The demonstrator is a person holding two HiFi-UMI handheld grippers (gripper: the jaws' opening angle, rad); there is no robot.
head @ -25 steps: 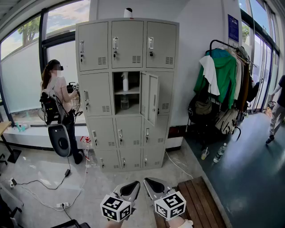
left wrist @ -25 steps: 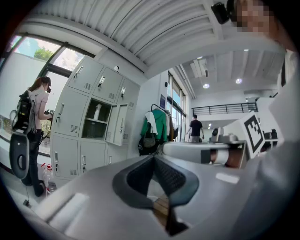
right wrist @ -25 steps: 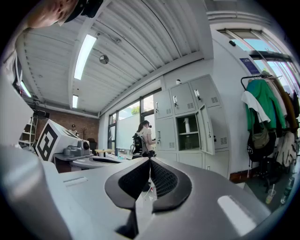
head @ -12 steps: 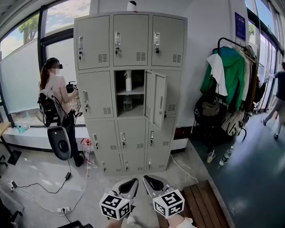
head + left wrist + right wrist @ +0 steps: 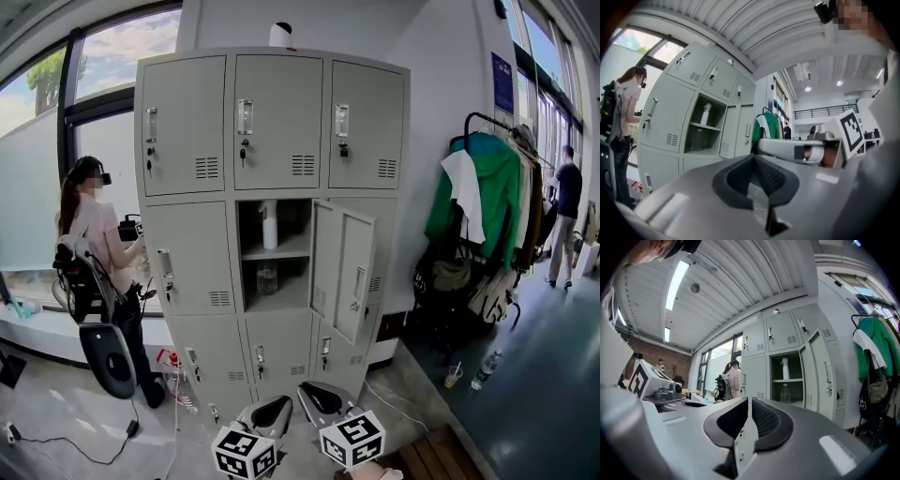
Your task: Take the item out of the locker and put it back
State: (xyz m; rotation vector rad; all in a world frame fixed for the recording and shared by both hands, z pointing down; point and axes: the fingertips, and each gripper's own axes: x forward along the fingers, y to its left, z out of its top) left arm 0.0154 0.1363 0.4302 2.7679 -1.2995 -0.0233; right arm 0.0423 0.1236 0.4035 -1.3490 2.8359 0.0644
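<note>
- The left gripper sat at the 6 o'clock edge of the head view, and its jaws were pressed together.
- In the left gripper view the two dark pads of that gripper met along one line, holding nothing and touching nothing.
- The right gripper was just beside it, toward 3 o'clock, and the two did not touch.
- The right gripper view showed its jaws all but together, with no more than a hairline seam between the pads. They had just been easing apart, and nothing lay between them.
- The grey locker stood at 12 o'clock from both grippers, well apart from them.
- The door of the middle compartment in the second row hung open toward 3 o'clock.
- Inside that compartment a white bottle stood upright on the upper shelf.
- A clear bottle stood upright on the level below, at 6 o'clock from the white one.
- A person stood at 9 o'clock of the locker, facing it.
- A rack of coats stood at 3 o'clock of the locker, near the wall.
</note>
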